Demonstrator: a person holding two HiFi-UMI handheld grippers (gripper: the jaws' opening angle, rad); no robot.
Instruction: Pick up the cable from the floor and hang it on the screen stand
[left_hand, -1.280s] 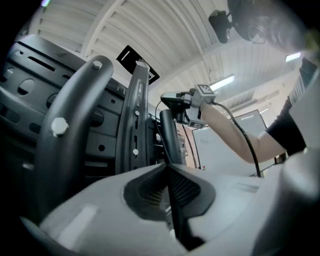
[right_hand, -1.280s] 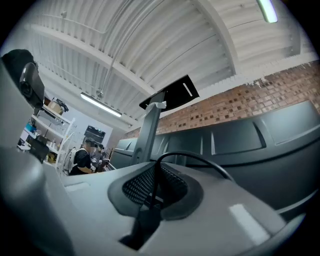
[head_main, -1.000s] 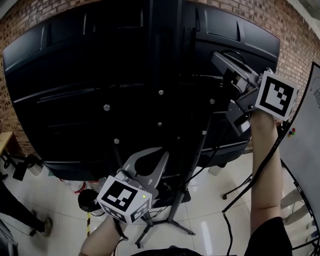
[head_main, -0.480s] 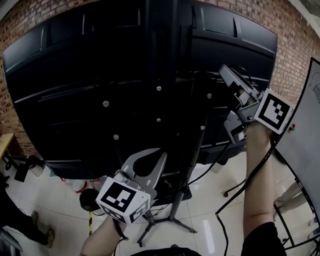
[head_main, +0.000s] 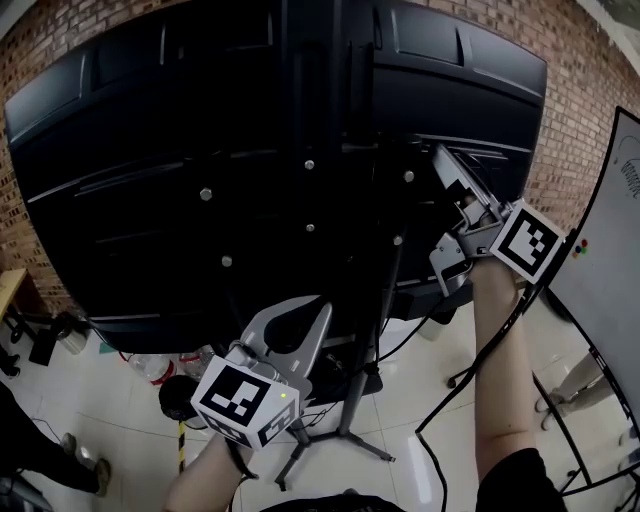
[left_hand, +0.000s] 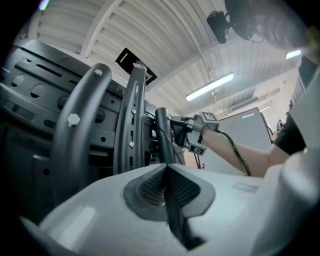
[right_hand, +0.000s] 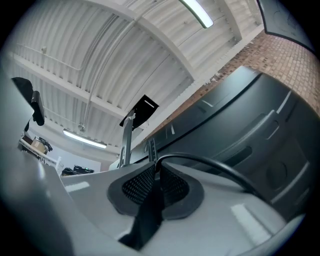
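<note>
Setting: seen from above, the back of a large black screen (head_main: 200, 130) fills the head view, carried on a screen stand (head_main: 373, 340) whose legs spread over a pale tiled floor (head_main: 130, 440)
Right gripper: the right gripper (right_hand: 156, 175) is raised high at the right, angled up toward the middle of the screen's back, close to the stand's upper part; its jaws are clenched on the cable
Cable: the black cable (right_hand: 219, 167) leaves the pads and arcs off to the right; in the head view it trails down along the person's forearm toward the floor, so one end is lifted and the rest hangs loose
Left gripper: the left gripper (left_hand: 164, 172) waits low, in front of the stand's pole, pointing roughly level; its pads are pressed together with nothing seen between them
Step in hand: judged from this, carrying the gripped stretch of cable up to the stand, hang not yet made
Doing it well: the grip should stay firm until the cable lies over a bar or bracket of the stand, with slack on both sides so its own weight holds it; only then should the jaws release
Risk: the long hanging tail could drag the cable off if too little is laid over
</note>
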